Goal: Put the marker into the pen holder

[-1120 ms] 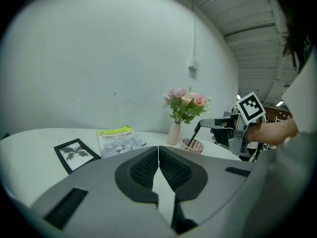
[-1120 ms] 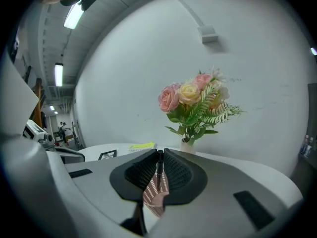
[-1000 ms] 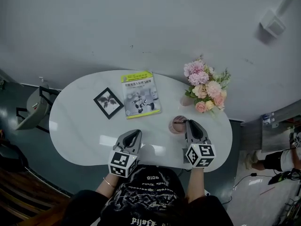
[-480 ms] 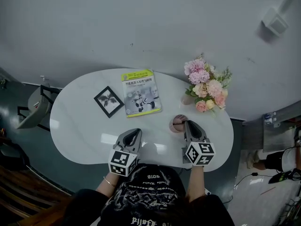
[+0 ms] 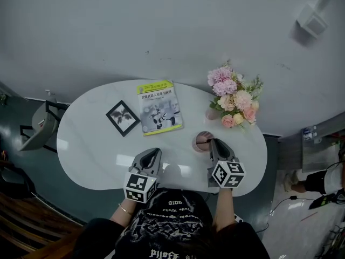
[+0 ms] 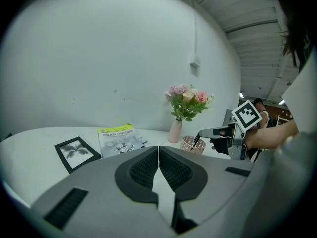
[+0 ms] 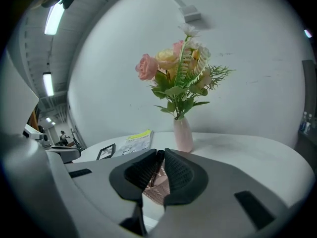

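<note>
Right gripper: clasps marker over pen holder, jaws just easing apart.
Left gripper: closed, empty, left of pen holder.

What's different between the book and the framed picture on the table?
The book is larger and pale with a yellow-green top band; the framed picture is smaller with a black border. The book sits nearly straight in the head view; the framed picture is turned diagonally. Both lie flat on the white table.
</note>
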Motion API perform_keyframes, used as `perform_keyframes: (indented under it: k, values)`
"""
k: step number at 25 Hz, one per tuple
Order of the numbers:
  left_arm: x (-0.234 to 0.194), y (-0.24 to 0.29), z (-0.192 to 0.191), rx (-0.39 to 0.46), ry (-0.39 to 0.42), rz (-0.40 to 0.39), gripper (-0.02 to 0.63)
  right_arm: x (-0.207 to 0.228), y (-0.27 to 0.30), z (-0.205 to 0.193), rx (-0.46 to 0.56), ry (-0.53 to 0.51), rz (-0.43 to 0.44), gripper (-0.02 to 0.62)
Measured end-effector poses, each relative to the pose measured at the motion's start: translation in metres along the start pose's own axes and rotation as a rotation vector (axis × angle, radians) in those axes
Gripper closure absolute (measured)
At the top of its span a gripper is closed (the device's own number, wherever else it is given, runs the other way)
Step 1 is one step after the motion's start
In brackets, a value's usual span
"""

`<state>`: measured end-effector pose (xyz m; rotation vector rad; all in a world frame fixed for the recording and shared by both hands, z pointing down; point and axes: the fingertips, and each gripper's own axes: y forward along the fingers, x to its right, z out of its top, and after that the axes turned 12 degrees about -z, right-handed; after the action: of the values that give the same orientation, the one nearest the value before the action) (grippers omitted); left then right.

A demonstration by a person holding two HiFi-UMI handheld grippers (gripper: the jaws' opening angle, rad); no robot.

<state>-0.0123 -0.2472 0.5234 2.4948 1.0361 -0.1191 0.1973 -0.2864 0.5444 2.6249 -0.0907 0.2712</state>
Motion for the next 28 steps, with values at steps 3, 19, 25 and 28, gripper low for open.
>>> perform_keyframes:
  k: [3, 19, 25, 28]
  values:
    - [-0.001, 0.000, -0.001, -0.001, -0.002, 0.003, 0.581, 0.004, 0.001, -0.003, 0.001, 0.000, -0.009, 0.518]
    - [0.008, 0.006, 0.001, 0.014, 0.010, -0.033, 0.581, -0.006, -0.016, 0.022, 0.138, -0.120, -0.038, 0.377]
    - [0.021, 0.007, 0.012, 0.052, 0.018, -0.082, 0.581, -0.018, -0.034, 0.031, 0.171, -0.106, -0.036, 0.377]
    - [0.022, 0.007, 0.015, 0.070, 0.021, -0.093, 0.581, -0.023, -0.042, 0.031, 0.182, -0.118, -0.042, 0.377]
